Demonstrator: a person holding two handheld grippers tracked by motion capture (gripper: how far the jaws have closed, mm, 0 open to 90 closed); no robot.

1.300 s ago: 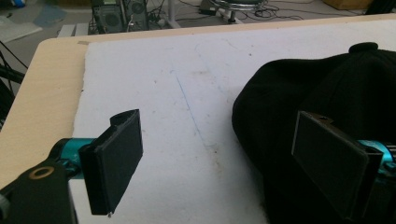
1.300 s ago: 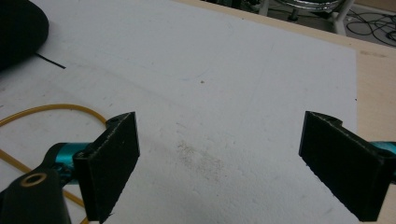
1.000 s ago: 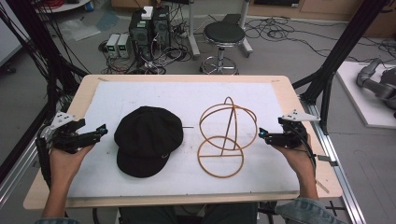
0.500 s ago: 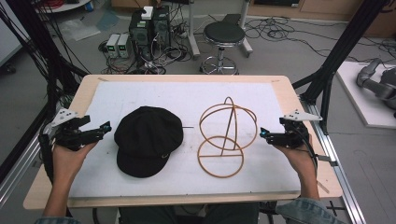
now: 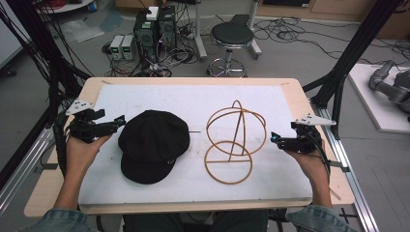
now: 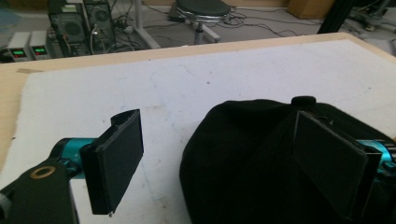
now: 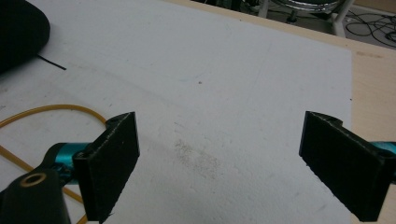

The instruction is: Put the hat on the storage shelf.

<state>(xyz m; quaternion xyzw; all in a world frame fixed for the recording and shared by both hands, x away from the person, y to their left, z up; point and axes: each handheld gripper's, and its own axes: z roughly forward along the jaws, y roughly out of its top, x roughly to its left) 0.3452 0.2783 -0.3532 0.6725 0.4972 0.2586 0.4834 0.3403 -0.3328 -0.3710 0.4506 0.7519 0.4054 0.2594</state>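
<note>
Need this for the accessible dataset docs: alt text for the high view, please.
A black cap lies beside a wire hat stand on a white mat covering a wooden table. A person's hands hold the left gripper, jaws open close to the cap's left edge, and the right gripper just right of the stand. Beyond the table are a stool and computers.

Cap (image 5: 152, 145) plain black, no pattern; wire stand (image 5: 233, 140) golden-tan. Both sit on a white mat (image 5: 183, 99) over a light wood table (image 5: 309, 104). Left gripper (image 5: 115, 123) and right gripper (image 5: 275, 139) black with teal fittings, grey plates on top.
</note>
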